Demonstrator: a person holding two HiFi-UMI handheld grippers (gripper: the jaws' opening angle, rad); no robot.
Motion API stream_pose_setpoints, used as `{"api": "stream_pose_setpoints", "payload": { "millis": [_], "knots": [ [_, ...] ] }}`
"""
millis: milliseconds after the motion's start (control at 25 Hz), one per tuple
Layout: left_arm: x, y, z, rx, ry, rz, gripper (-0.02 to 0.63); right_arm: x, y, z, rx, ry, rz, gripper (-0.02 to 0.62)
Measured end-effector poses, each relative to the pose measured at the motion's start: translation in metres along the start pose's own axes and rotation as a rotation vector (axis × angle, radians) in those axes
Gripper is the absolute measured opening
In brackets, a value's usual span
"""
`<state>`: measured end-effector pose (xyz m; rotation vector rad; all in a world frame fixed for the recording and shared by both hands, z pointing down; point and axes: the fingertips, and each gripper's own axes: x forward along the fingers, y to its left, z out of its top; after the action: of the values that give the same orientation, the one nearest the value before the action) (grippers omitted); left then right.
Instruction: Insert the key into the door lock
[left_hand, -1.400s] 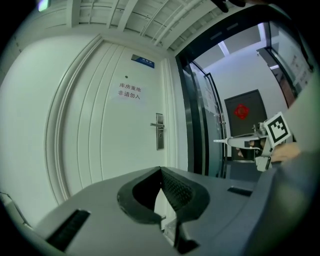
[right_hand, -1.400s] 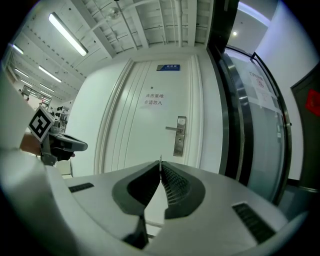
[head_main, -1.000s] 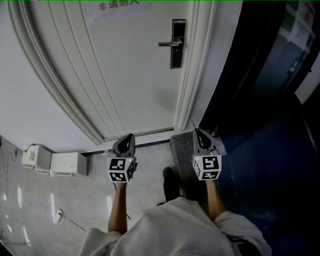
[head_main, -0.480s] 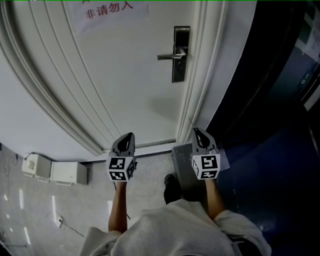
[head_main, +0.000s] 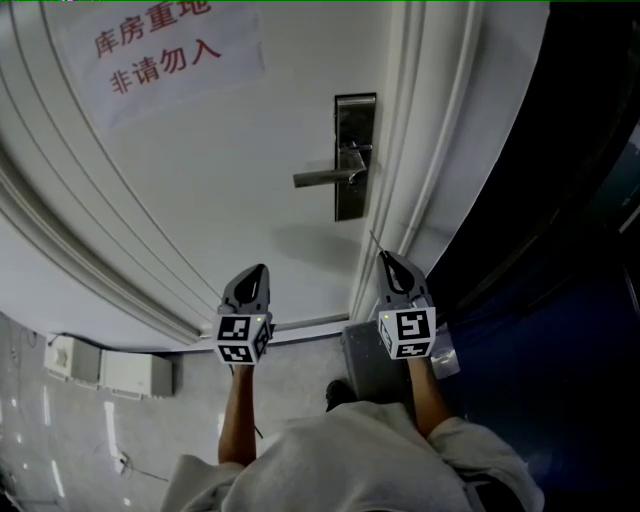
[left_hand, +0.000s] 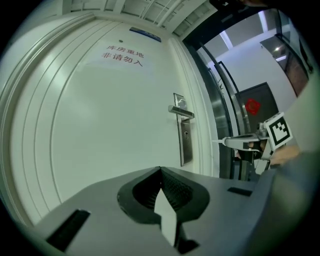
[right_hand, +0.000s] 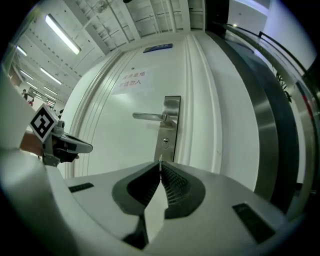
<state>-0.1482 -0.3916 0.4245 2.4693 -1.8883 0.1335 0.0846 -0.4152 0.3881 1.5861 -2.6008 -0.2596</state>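
Since the earlier frame, both of my hands have carried forward to the door (head_main: 250, 190). The lock plate (head_main: 354, 150) now sits lower and larger in the head view, and more of the sign (head_main: 160, 50) shows.

1. Right hand-held gripper (head_main: 388, 262): jaws closed on the key (right_hand: 160, 159). It points level at the door, with the marker cube nearest my wrist.
2. Key: a thin sliver standing out from the right jaw tips and seen edge-on. Its tip is short of the lock plate, not in the lock. In the right gripper view it lines up just below the keyhole (right_hand: 165, 140).
3. Left hand-held gripper (head_main: 258, 275): jaws together at the tips with nothing between them. I hold it level beside the right one, well apart from it, facing the plain door panel to the left of the lock.
4. Lock plate: a tall metal plate near the door's right edge, with the keyhole under the lever.
5. Lever handle (head_main: 325, 178): horizontal, pointing left from the plate.
6. Door: white and shut, with moulded frame strips on both sides.
7. Sign: a pale sheet with red characters, high on the door.
8. Floor (head_main: 60, 430): glossy grey tile, with pale boxes (head_main: 105, 368) against the wall at left.
9. Dark glass panel (head_main: 560, 200): to the right of the door frame.
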Motion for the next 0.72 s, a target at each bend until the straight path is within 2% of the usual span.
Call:
{"api": "stream_pose_setpoints", "payload": {
  "millis": [320, 720],
  "knots": [
    [0.061, 0.012, 0.002, -0.021, 0.004, 0.040, 0.017, 0.060, -0.026, -0.006, -0.007, -0.007, 0.064, 0.029],
    [0.081, 0.017, 0.002, -0.008, 0.019, 0.071, 0.017, 0.078, -0.038, -0.015, 0.017, -0.006, 0.084, 0.029]
  ]
}}
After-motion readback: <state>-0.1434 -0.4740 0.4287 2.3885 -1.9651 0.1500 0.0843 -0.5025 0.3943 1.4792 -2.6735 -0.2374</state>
